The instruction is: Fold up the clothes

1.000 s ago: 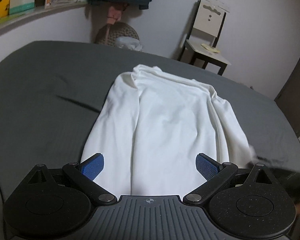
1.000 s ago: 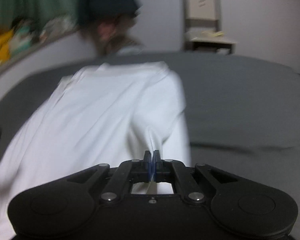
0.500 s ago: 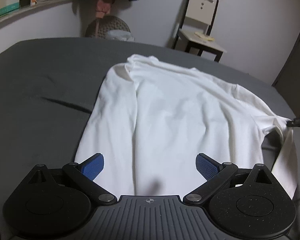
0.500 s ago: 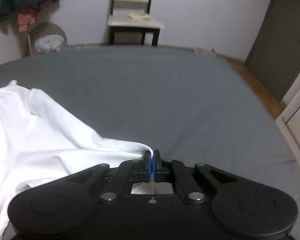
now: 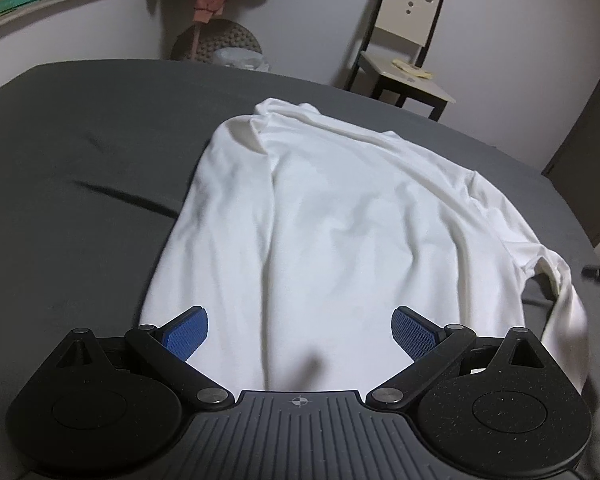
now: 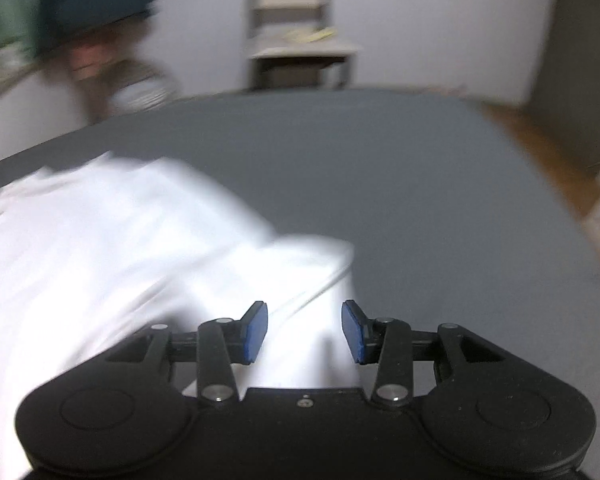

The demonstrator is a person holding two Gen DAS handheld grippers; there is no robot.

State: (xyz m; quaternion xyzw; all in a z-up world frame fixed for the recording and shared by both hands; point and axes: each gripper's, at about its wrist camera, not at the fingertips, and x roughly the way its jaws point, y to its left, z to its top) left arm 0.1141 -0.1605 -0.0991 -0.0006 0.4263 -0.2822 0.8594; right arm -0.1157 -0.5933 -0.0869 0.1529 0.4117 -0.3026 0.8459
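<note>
Ahead of the left tongs (image 5: 300, 334), a white long-sleeved shirt (image 5: 340, 232) lies spread on the dark grey bed (image 5: 80, 168), its hem nearest the tongs and its collar far from them. These tongs hang wide apart above the hem, gripping nothing. Off to their right a sleeve (image 5: 560, 304) trails down. The right tongs (image 6: 304, 332) are also parted, their blue pads (image 6: 256, 332) either side of white cloth, though that view is blurred.
</note>
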